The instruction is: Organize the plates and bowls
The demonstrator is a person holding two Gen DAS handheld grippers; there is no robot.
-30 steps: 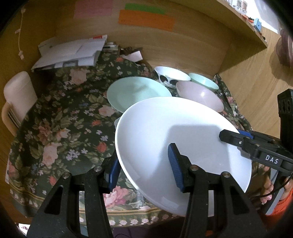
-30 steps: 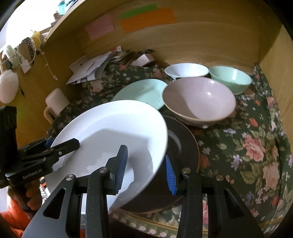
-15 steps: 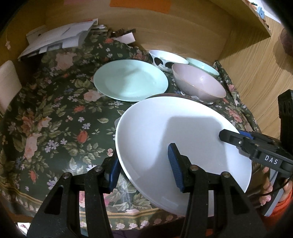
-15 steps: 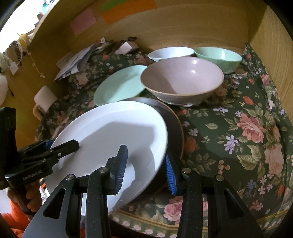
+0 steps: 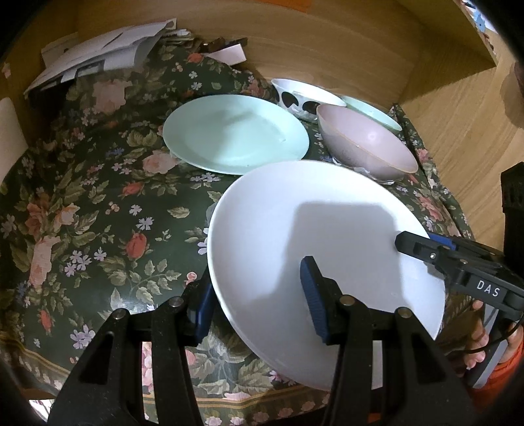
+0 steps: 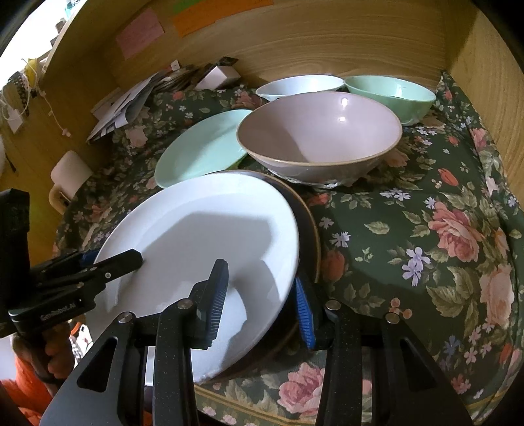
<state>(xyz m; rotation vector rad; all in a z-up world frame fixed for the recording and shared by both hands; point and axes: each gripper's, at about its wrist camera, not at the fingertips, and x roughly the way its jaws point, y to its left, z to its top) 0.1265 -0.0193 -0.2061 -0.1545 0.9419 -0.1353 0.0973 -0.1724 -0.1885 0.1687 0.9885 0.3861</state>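
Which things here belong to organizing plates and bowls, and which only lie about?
For the job:
- white plate
- dark plate
- mint plate
- pink bowl
- spotted bowl
- green bowl

Lying about:
- papers
- sticky notes

White letters "DAS" stand on a small label on the black body of the right gripper (image 5: 422,244), at about four o'clock in the left wrist view. On the left gripper (image 6: 111,262), at about eight o'clock in the right wrist view, a pale line of print runs along the black body; it is too blurred to read. The pink and orange paper notes (image 6: 140,31) on the wooden wall, near eleven o'clock, show no legible writing.
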